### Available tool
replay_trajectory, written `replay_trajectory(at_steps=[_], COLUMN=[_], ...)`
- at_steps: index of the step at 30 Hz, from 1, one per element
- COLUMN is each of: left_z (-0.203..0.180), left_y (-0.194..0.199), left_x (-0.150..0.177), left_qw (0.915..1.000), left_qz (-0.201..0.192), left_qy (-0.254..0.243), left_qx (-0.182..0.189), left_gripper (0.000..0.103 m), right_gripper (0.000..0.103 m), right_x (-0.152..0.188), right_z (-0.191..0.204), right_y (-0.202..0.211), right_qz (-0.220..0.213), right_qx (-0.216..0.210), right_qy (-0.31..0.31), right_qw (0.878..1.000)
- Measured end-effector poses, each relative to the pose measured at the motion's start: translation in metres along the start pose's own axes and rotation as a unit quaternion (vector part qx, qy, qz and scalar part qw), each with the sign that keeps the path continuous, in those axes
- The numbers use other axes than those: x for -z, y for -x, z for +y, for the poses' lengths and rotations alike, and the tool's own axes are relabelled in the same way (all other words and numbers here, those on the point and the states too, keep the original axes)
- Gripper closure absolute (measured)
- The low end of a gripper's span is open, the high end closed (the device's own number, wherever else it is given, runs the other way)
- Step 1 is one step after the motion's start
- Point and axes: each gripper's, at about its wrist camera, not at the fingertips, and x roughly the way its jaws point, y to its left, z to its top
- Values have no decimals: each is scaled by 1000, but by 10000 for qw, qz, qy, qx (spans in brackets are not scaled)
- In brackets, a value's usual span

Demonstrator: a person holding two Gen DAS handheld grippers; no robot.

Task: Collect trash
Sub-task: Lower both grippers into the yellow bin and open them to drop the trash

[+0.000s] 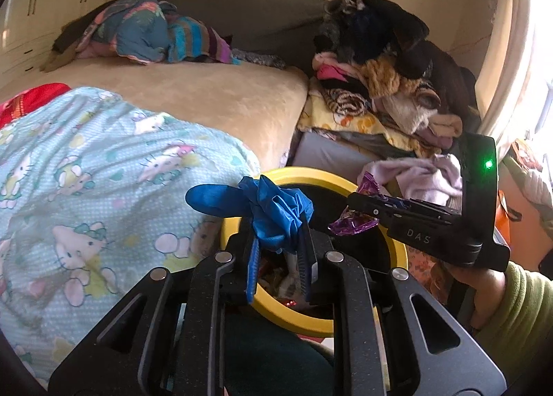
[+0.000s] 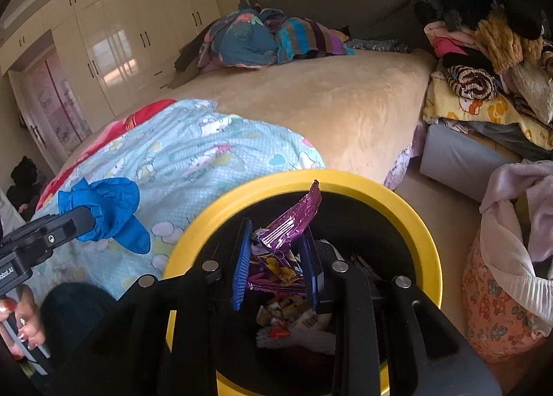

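Now left gripper [image 1: 280, 251] clamps blue glove [image 1: 273, 209], right gripper [image 2: 276, 257] pinches purple wrapper [image 2: 290, 223], both poised above yellow-rimmed bin [image 2: 408, 202] for dropping.

The right gripper [image 2: 276, 271] clamps a purple wrapper [image 2: 290, 223] over the yellow-rimmed bin [image 2: 408, 202]; a blue glove [image 2: 110, 213] hangs left.

A lived-in home bedroom. A bed [image 2: 345, 112] with a beige cover fills the middle; a cartoon-print quilt [image 2: 193, 154] lies on its near end and bundled bedding [image 2: 255, 40] at its far end. Beyond the bed stand cream built-in wardrobes [image 2: 114, 36]. Right of the bed, folded clothes [image 2: 484, 60] are heaped high; a fabric laundry basket [image 2: 497, 306] sits nearer.
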Motion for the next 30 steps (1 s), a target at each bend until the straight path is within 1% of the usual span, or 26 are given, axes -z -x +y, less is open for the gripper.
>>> replay_trajectory(at_steps=[11, 12, 14, 15, 16, 17, 18, 20, 21, 22, 23, 24, 25, 26, 27, 29, 30], left_z=[-17, -18, -20, -21, -22, -23, -24, -24, -24, -23, -22, -20, -18, -16, -13, -9, -7], left_y=[-38, -42, -49, -52, -56, -58, -60, -60, -60, -59, -58, -56, -54, -51, -47, -39, -35], left_x=[15, 16, 16, 16, 16, 15, 14, 13, 12, 12, 12, 11, 11, 10, 9, 7, 6], left_qw=[9985, 9982, 9976, 9975, 9972, 9971, 9972, 9974, 9974, 9974, 9975, 9977, 9979, 9981, 9985, 9987, 9987], left_qz=[477, 524, 614, 640, 664, 673, 667, 634, 634, 642, 642, 629, 616, 596, 529, 437, 395], left_qy=[-184, -190, -193, -206, -248, -274, -299, -324, -328, -316, -294, -247, -195, -142, -106, -104, -99], left_qx=[183, 206, 237, 239, 222, 206, 186, 145, 130, 102, 84, 79, 73, 39, -52, -225, -302], left_gripper=[88, 87, 85, 82, 79, 73, 64, 56, 50, 46, 38, 34, 31, 23, 19, 16, 11], right_gripper=[74, 73, 62, 60, 55, 50, 48, 39, 38, 33, 29, 27, 23, 19, 18, 15, 13], right_x=[17, 19, 21, 22, 23, 24, 25, 26, 26, 26, 26, 26, 24, 23, 21, 18, 16], right_z=[-22, -25, -29, -31, -34, -36, -37, -40, -40, -40, -40, -38, -36, -34, -31, -25, -21], right_y=[-9, -9, -8, -7, -5, -3, -2, 4, 7, 11, 14, 18, 20, 23, 25, 31, 34], right_qz=[283, 301, 309, 305, 302, 301, 291, 239, 216, 165, 110, 48, 9, -37, -91, -224, -292], right_qx=[106, 111, 134, 135, 154, 184, 198, 227, 253, 292, 316, 356, 394, 435, 463, 486, 495], right_qy=[-268, -315, -380, -410, -460, -508, -543, -608, -616, -617, -611, -596, -578, -553, -530, -478, -445], right_qw=[9992, 9990, 9987, 9986, 9984, 9981, 9979, 9976, 9975, 9975, 9976, 9976, 9975, 9975, 9975, 9974, 9974])
